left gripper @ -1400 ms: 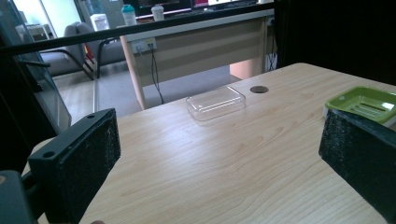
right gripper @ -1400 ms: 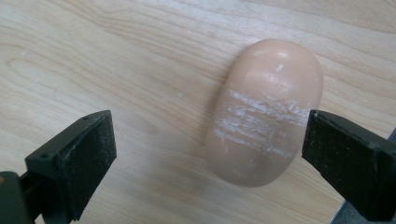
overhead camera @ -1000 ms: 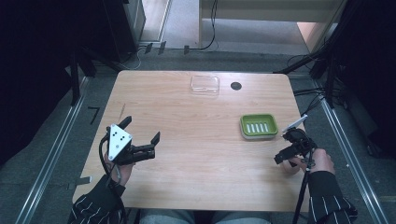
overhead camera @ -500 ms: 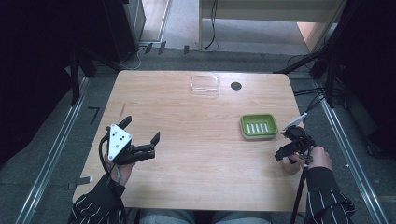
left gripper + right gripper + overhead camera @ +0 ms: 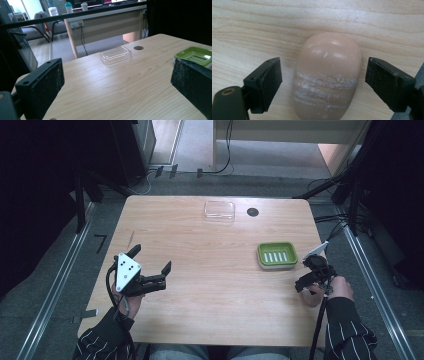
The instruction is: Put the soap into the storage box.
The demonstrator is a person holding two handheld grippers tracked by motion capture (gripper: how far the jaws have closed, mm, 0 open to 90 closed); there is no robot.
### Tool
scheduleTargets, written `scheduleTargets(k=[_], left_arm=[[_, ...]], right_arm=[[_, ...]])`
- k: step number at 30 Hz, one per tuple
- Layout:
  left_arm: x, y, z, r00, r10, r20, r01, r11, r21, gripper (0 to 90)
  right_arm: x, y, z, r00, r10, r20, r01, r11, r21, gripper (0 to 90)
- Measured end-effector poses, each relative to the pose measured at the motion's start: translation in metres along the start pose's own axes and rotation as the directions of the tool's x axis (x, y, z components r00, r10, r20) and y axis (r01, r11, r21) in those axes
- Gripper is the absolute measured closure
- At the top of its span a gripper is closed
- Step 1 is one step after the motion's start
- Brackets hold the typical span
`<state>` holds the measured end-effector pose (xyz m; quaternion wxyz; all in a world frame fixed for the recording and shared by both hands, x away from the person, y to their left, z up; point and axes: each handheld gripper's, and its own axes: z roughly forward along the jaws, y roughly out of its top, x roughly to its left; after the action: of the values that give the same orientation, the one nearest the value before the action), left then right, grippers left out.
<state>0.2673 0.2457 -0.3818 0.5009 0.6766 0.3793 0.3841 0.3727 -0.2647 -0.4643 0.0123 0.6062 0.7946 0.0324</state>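
Right gripper (image 5: 322, 82), jaws parted, is straddling a pink soap bar (image 5: 328, 75) lying near the table's (image 5: 210, 270) right edge; uneven closing could squirt the rounded, slick-looking bar sideways. Left gripper (image 5: 150, 265) is gaping, holding nothing.

On the wooden table (image 5: 215, 265) there is one clear plastic lid (image 5: 219, 210) at upper centre and one green soap dish (image 5: 277, 255) at right. One pinkish bar of soap (image 5: 327, 75) fills the frame's centre. Two grippers show: the left gripper (image 5: 150, 267) at lower left, the right gripper (image 5: 312, 270) at lower right.
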Motion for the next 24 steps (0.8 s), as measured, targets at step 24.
scheduleTargets(k=[24], left_arm=[[0.0004,0.0003,-0.0007,1.0000,0.001,0.001,-0.001,1.0000,-0.002,0.0]], right_arm=[[0.0002,0.0002,0.0081,0.9997,0.021,0.011,-0.021,1.000,0.022,31.1]])
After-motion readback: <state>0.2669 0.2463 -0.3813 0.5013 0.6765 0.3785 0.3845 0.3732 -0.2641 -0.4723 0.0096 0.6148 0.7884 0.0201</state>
